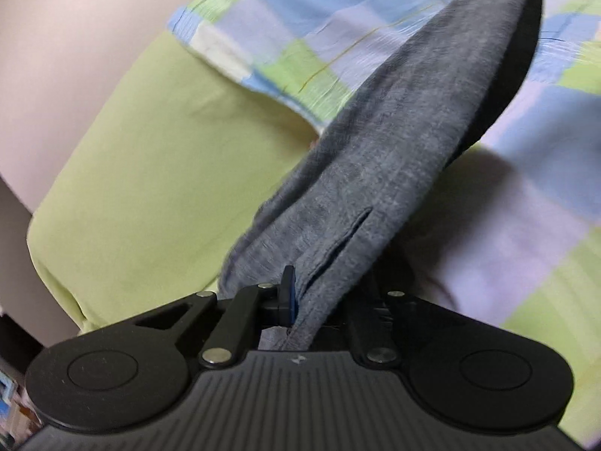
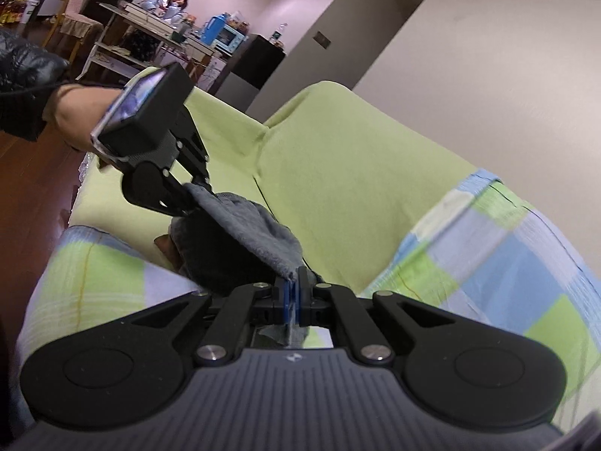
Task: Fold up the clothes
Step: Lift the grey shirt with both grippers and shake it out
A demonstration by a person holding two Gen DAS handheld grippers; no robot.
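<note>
Left hand-held gripper [image 2: 199, 184] is clamped on one edge of the grey garment [image 1: 375, 158], right hand-held gripper [image 2: 295, 285] on another; garment is held above the green sofa [image 2: 338, 173].

Garment [image 2: 240, 221] stretched in air between two grippers, above sofa [image 2: 338, 173]. Right gripper [image 2: 294, 282] nearest right wrist camera, clamped on one end; left gripper [image 2: 195, 191] further back and to left, clamped on other end. Checked cover [image 2: 507, 263] draped over sofa at right and near left, under garment. Wall [image 2: 488, 56] behind sofa. Far back left: table [image 2: 157, 26], person [image 2: 176, 0] sat behind it.
</note>
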